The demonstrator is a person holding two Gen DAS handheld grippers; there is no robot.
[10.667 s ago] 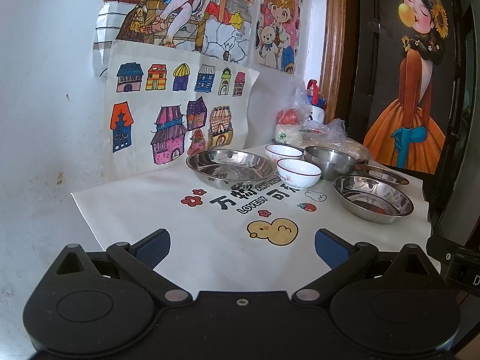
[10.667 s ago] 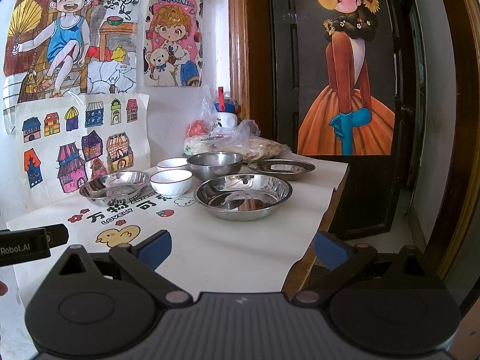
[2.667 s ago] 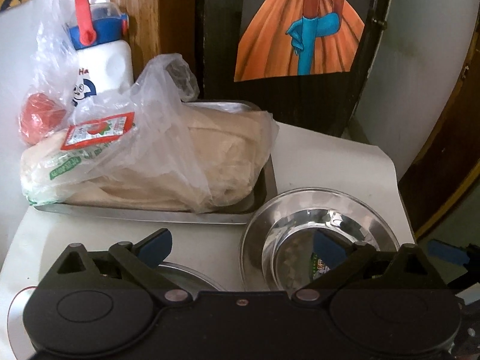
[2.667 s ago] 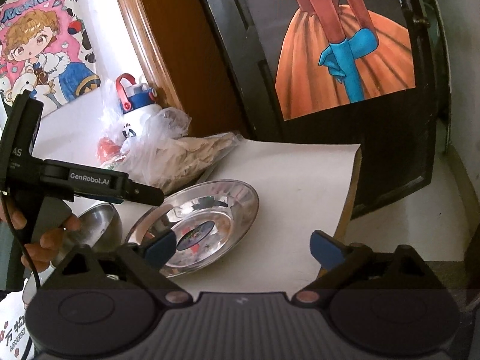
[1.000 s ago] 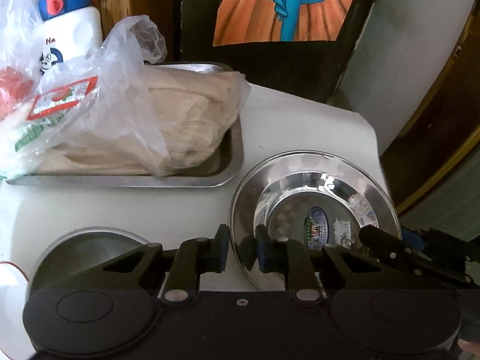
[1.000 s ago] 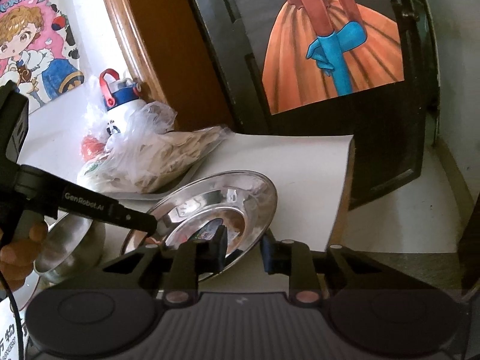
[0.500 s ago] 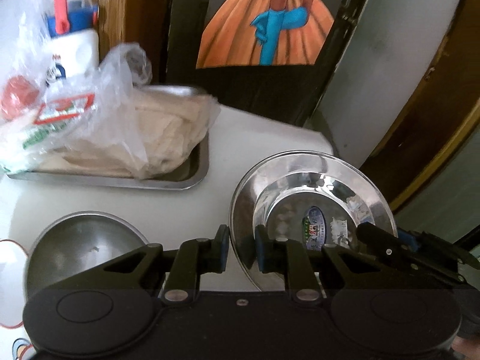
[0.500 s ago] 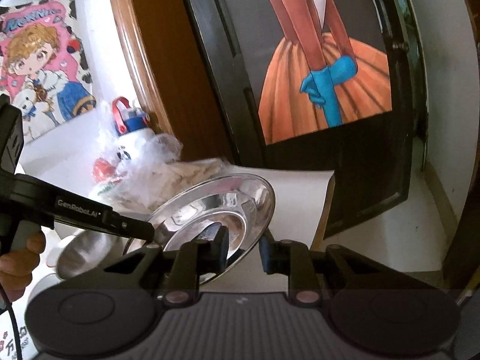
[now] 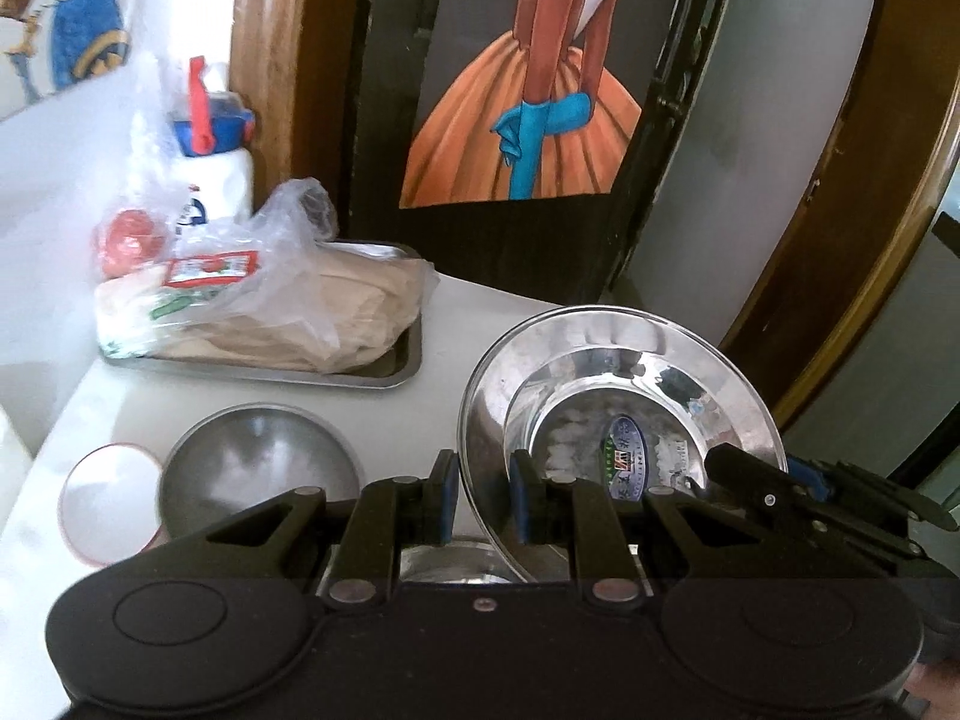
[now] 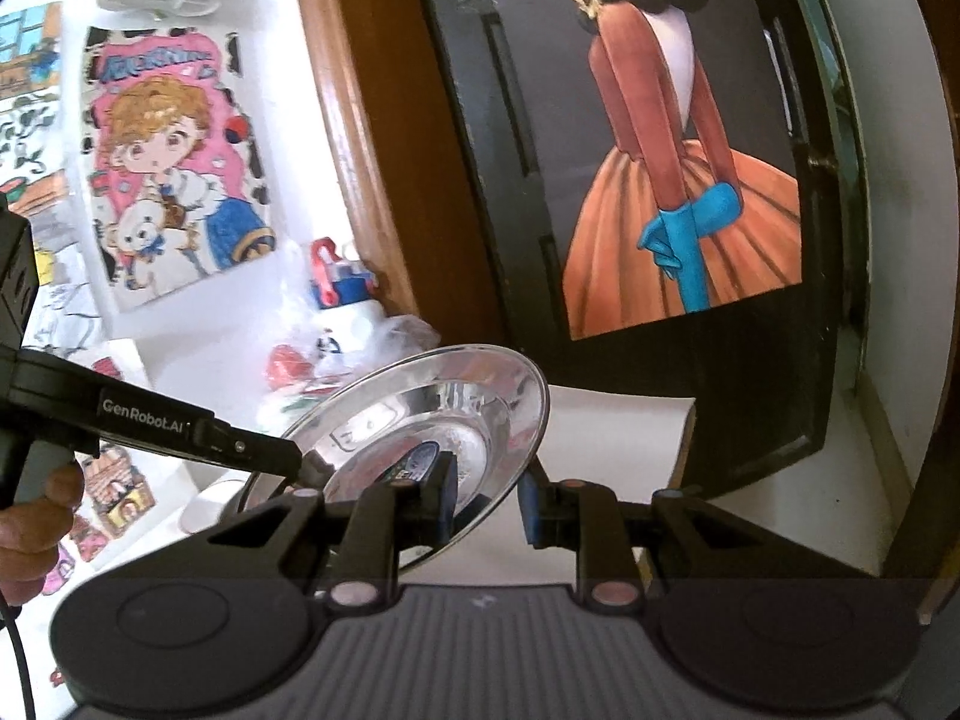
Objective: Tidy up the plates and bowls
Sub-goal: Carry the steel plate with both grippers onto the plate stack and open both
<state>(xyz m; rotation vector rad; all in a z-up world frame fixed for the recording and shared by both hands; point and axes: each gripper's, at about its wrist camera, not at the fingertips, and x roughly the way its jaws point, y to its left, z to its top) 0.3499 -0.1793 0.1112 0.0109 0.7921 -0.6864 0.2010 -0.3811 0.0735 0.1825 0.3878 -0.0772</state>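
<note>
Risk: steel plate (image 9: 618, 396), clamped at opposite rims by left gripper (image 9: 480, 495) and right gripper (image 10: 486, 501), slips if the hands diverge.

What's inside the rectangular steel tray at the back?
The steel tray holds a clear plastic bag of pale flat sheets with a red and green label. The bag hides the tray floor and anything beneath it.

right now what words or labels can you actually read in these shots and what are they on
"GenRobot.AI": on the left gripper, along its black arm.
Pink cartoon poster: heading too blurred to read.
Sticker inside the steel plate: print too small.
Red label on the plastic bag: blurred.
White bottle: print unreadable.
</note>
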